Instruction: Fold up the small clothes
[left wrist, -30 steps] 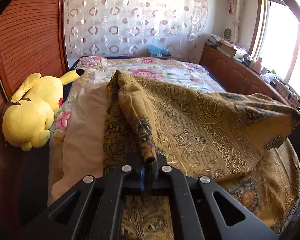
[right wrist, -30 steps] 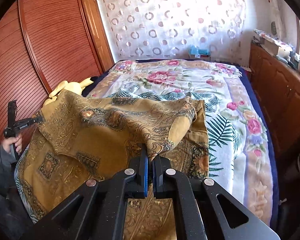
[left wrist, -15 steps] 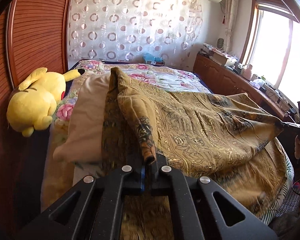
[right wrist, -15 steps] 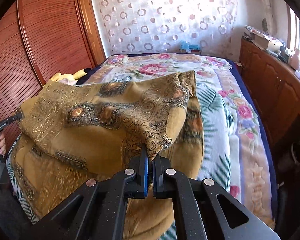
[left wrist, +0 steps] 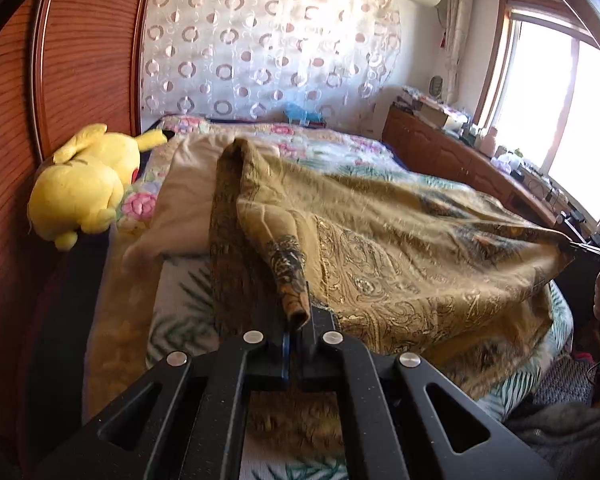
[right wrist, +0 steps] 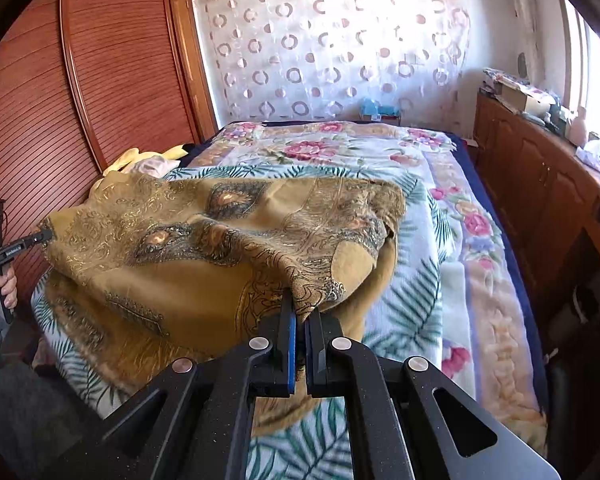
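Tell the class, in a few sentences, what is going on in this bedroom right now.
A person is folding a golden patterned cloth over a bed. The left gripper and the right gripper are each shut on a corner, holding the cloth stretched between them above its lower part on the floral blanket. A yellow plush toy lies beside it.

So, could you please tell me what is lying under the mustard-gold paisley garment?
Under the mustard-gold paisley garment lies the white palm-leaf blanket, showing around its edges. Whatever sits beneath the garment's middle is covered.
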The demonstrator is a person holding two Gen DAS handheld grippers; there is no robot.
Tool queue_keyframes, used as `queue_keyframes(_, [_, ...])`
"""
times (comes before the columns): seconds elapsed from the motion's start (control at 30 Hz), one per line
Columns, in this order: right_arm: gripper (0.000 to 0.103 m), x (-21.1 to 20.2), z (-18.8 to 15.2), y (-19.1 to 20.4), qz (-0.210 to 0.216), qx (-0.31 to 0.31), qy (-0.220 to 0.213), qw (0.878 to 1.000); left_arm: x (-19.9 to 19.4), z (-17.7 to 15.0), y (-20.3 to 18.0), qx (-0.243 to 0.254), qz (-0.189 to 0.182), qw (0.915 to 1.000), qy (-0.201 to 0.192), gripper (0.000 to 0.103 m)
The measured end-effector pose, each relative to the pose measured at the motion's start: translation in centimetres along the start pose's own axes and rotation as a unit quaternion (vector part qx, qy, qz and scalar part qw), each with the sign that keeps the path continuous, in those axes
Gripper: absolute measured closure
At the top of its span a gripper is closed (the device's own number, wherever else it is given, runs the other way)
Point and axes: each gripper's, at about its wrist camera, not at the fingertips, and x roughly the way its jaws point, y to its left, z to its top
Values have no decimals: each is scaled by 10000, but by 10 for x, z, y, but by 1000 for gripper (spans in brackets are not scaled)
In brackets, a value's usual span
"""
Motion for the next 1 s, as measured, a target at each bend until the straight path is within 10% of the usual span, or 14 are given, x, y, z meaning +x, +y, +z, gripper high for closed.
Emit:
queue_keyframes(0.23, [100,20,-23,-7,-41,214,335,9992,12,-20,0,75,140,9994,311,101])
queue_keyframes(0.33, [85,11,-21,-9,-75,270,169,9995,10,-19,0,29,118,9995,284,96])
queue_keyframes(0.8, [75,14,-42,-30,-467,519,279,9972,12,-21,-7,22,-103,9995,303,30])
queue_keyframes(1.0, [75,15,-46,-38,-713,675,301,9947,9,-21,-10,4,-42,9998,213,24])
